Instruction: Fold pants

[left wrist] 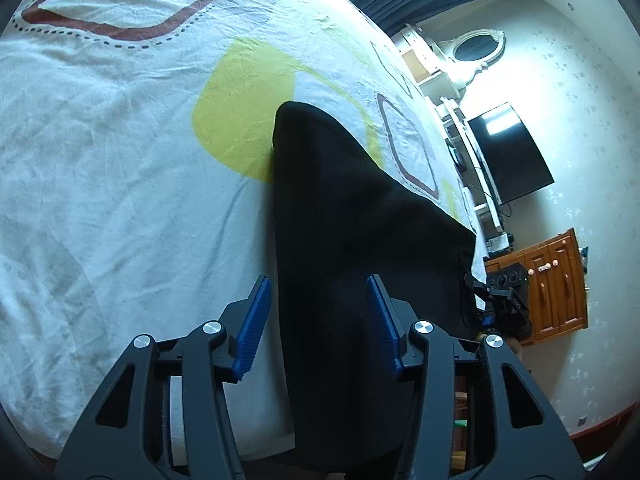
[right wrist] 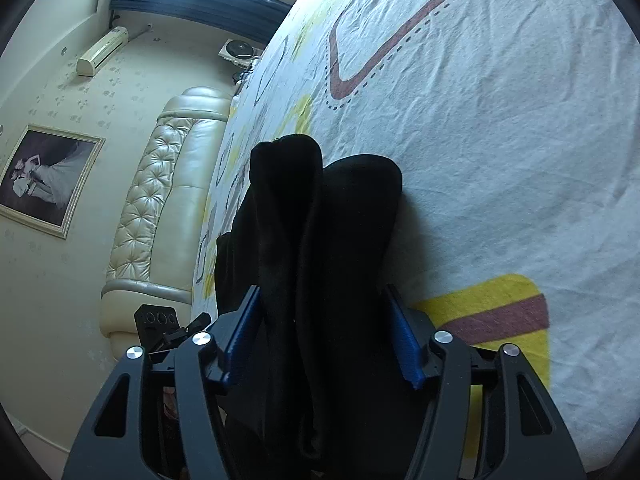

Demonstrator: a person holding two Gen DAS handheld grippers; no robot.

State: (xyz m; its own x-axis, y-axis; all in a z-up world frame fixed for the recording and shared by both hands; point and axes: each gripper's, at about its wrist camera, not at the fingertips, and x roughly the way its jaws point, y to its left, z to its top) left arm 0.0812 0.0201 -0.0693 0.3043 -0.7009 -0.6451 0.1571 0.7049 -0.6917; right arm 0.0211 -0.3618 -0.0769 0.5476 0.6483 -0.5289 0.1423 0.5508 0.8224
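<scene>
Black pants (left wrist: pixel 352 216) lie on the patterned bed sheet (left wrist: pixel 120 160), one end running off the near bed edge. My left gripper (left wrist: pixel 320 320) is open; its blue pads (left wrist: pixel 254 328) stand wide apart with the black fabric passing between them. In the right wrist view the pants (right wrist: pixel 320 240) show as two bunched folds. My right gripper (right wrist: pixel 324 336) is open, blue pads (right wrist: pixel 404 340) spread on either side of the fabric. The right gripper also shows in the left wrist view (left wrist: pixel 500 300) at the pants' far edge.
The white sheet with red and yellow shapes (right wrist: pixel 480 120) covers the bed. A cream padded headboard (right wrist: pixel 168 200) and framed picture (right wrist: pixel 44 180) are at left. A TV (left wrist: pixel 508 152) and wooden cabinet (left wrist: pixel 556 284) stand beyond the bed edge.
</scene>
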